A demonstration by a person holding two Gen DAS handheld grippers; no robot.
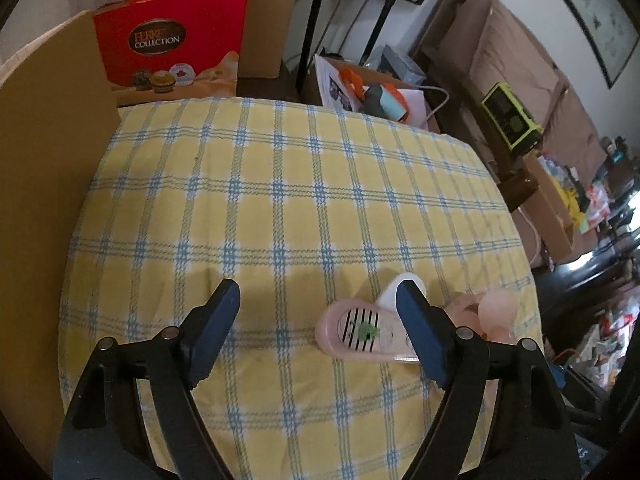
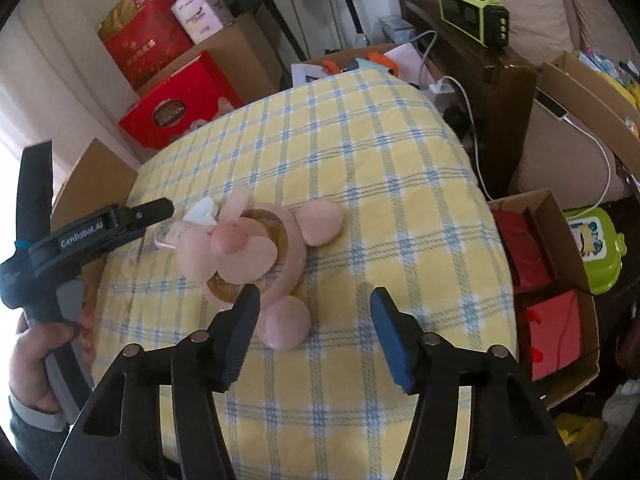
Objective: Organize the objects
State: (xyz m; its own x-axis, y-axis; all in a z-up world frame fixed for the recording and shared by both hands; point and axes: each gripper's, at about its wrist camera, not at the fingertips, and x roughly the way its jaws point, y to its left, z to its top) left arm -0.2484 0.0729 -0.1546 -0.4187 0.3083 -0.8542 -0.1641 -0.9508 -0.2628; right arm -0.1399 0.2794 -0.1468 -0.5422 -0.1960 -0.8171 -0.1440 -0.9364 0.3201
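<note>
A pink hand fan with round ears (image 2: 240, 248) lies flat on the yellow and blue checked cloth (image 2: 360, 184). Its pink handle with a striped panel (image 1: 362, 332) points left, and a white heart-shaped piece (image 1: 390, 292) sits by it. My left gripper (image 1: 318, 294) hangs open over the cloth; its right finger (image 1: 416, 332) lies across the handle, and no pad presses on it. My right gripper (image 2: 316, 300) is open just in front of the fan head. The fan's lower ear (image 2: 284, 326) sits beside that gripper's left finger (image 2: 240, 332). A hand (image 2: 36, 360) holds the left gripper's grip.
A red chocolate box (image 1: 168, 48) and cardboard sheets (image 1: 40, 168) stand at the cloth's far left. On the right are an open carton with red items (image 2: 548, 292), a green toy case (image 2: 596, 248), a green radio (image 2: 472, 12), a white cable (image 2: 472, 128) and a brown sofa (image 1: 516, 52).
</note>
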